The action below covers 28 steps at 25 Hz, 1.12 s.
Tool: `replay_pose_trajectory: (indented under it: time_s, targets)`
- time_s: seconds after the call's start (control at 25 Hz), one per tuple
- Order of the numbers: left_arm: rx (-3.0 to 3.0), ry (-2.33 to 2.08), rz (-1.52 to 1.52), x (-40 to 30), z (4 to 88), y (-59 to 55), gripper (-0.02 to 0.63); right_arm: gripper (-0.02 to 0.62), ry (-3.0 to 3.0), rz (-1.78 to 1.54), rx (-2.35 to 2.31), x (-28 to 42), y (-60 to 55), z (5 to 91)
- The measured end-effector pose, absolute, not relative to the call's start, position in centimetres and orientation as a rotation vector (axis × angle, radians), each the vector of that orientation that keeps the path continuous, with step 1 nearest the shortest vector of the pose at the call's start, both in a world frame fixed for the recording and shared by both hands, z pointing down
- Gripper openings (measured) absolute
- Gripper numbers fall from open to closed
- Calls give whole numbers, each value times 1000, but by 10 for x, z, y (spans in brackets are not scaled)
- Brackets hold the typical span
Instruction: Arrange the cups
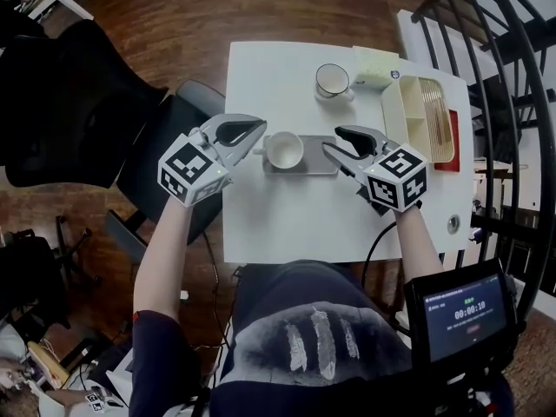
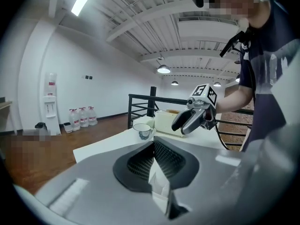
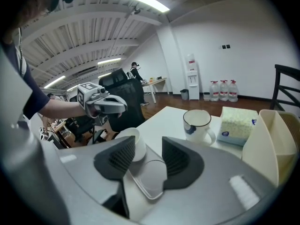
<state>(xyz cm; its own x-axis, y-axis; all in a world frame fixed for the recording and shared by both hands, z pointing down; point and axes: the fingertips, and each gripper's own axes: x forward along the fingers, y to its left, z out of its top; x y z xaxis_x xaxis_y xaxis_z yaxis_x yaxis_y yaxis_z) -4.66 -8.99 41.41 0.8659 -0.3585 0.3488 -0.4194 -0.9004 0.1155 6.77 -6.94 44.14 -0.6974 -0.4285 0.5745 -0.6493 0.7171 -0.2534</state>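
Note:
A plain white cup (image 1: 284,149) stands on the left end of a small grey tray (image 1: 316,160) in the middle of the white table (image 1: 287,224). Farther back stands a white mug with a dark rim (image 1: 333,81). My left gripper (image 1: 259,129) hovers just left of the plain cup, its jaws shut on nothing. My right gripper (image 1: 333,143) is open at the tray's right end. In the right gripper view the tray (image 3: 152,179) lies beneath the gap of my right gripper (image 3: 149,151), with the plain cup (image 3: 133,142) behind the left jaw. The rimmed mug (image 2: 142,130) shows past my left gripper (image 2: 153,144).
A tissue pack (image 1: 375,66) lies at the table's back, and a cream divided container (image 1: 417,115) stands along its right side. A black chair (image 1: 78,102) is left of the table. A black railing (image 1: 504,76) runs on the right.

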Motion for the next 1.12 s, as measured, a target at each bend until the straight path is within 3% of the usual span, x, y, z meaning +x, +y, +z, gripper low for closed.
replay_pose_trajectory:
  time_s: [0.92, 1.0, 1.12]
  targets:
    - [2863, -591, 531, -34, 412, -83, 14, 176, -2414, 604, 985, 97, -81, 434]
    - [2862, -605, 534, -35, 411, -82, 14, 232, -2402, 574, 1066, 107, -88, 430]
    - [2862, -622, 537, -36, 410, -82, 14, 236, -2424, 559, 1028, 109, -90, 425]
